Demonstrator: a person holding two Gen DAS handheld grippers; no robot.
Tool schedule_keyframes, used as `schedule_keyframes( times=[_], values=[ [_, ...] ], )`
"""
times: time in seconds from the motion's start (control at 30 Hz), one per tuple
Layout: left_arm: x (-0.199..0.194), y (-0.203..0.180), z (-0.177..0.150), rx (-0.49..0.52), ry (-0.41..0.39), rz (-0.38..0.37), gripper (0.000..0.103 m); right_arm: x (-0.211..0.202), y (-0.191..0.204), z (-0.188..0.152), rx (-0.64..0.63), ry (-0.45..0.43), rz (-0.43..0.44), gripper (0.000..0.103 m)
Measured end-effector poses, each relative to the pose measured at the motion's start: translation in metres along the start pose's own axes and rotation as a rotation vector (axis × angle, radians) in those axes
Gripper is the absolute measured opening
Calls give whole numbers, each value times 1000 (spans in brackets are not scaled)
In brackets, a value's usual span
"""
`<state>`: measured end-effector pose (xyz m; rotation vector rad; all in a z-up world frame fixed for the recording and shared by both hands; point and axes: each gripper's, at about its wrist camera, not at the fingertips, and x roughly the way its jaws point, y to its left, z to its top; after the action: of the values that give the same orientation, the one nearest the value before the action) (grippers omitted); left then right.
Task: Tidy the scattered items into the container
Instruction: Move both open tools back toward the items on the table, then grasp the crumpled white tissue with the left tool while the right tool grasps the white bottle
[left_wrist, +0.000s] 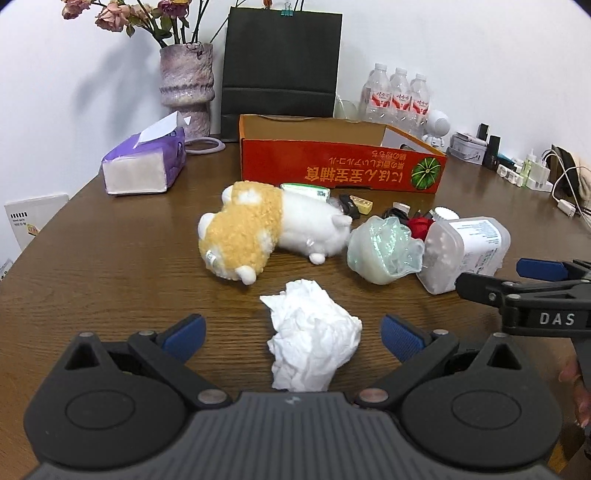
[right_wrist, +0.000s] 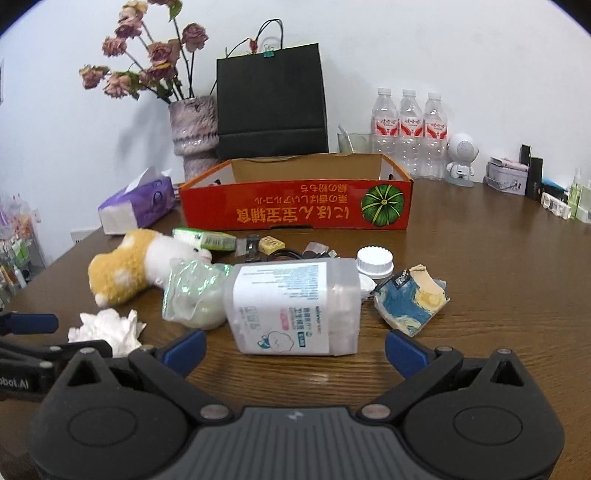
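Observation:
An open red cardboard box (left_wrist: 340, 168) (right_wrist: 295, 208) stands at the back of the brown table. Scattered in front of it: a yellow-and-white plush toy (left_wrist: 258, 230) (right_wrist: 129, 266), a crumpled white tissue (left_wrist: 314, 336) (right_wrist: 109, 328), a greenish plastic bag (left_wrist: 384, 249) (right_wrist: 195, 291), a clear cotton-swab tub (left_wrist: 465, 249) (right_wrist: 295, 306) lying on its side, a blue-and-yellow wrapper (right_wrist: 412, 301), a white cap (right_wrist: 375, 260) and small bits. My left gripper (left_wrist: 293, 334) is open around the tissue. My right gripper (right_wrist: 295, 349) is open just before the tub.
A purple tissue pack (left_wrist: 146, 164), a vase of dried roses (left_wrist: 186, 92) and a black paper bag (left_wrist: 280, 66) stand at the back left. Water bottles (right_wrist: 408, 129), a white figurine (right_wrist: 461, 157) and chargers line the back right.

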<state>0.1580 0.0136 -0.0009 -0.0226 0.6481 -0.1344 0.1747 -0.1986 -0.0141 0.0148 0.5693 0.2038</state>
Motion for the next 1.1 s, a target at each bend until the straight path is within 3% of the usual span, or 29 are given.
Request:
schedule_keyframes(
  times=[0.33, 0.43, 0.47, 0.5, 0.53, 0.7, 1.1],
  values=[
    [20, -8, 0, 35, 13, 11, 101, 19, 3, 6, -9, 4, -37, 103],
    [28, -6, -1, 33, 20, 16, 62, 33, 7, 9, -33, 12, -56, 103],
    [27, -6, -1, 42, 16, 9, 51, 36, 9, 10, -40, 19, -69, 100],
    [26, -6, 0, 42, 17, -14, 38, 38, 10, 10, -45, 24, -73, 88],
    [25, -4, 0, 36, 15, -33, 37, 38, 10, 10, -46, 27, -66, 81],
    [21, -5, 3, 34, -8, -38, 35, 31, -1, 10, -4, 12, -12, 81],
    [7, -14, 15, 50, -64, -66, 31, 12, -13, 16, 1, -41, -16, 81]
  ],
)
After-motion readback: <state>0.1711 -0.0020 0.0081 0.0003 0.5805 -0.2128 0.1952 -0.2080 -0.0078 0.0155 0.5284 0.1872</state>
